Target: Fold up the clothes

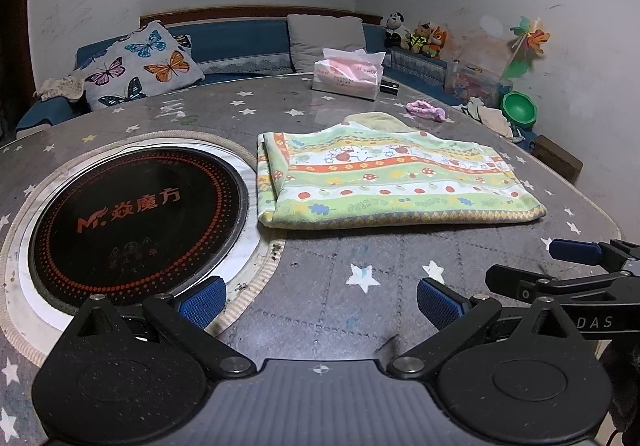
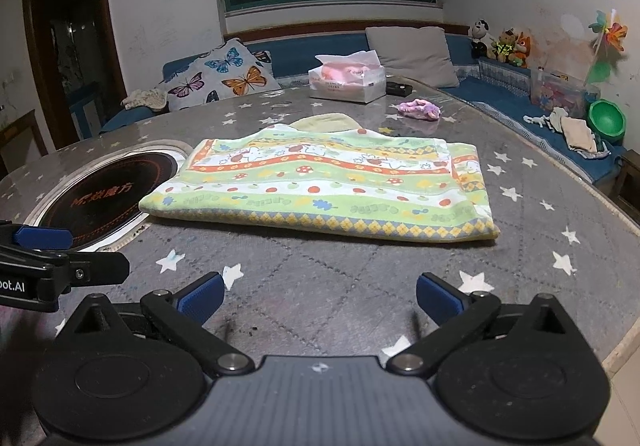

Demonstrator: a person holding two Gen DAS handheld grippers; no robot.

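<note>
A green, white and orange patterned garment (image 1: 384,182) lies folded flat into a rectangle on the star-printed table (image 1: 320,286); it also shows in the right wrist view (image 2: 320,186). A pale yellow-green part (image 2: 324,123) sticks out at its far edge. My left gripper (image 1: 320,300) is open and empty, low over the table in front of the garment. My right gripper (image 2: 320,296) is open and empty, also in front of the garment. Each gripper shows at the other view's edge: the right one (image 1: 576,252), the left one (image 2: 42,238).
A round black induction cooktop (image 1: 136,214) is set into the table left of the garment. A tissue box (image 2: 346,80), a small black box (image 2: 398,89) and a pink cloth item (image 2: 420,109) lie at the far side. A blue sofa with cushions, toys and clothes runs behind.
</note>
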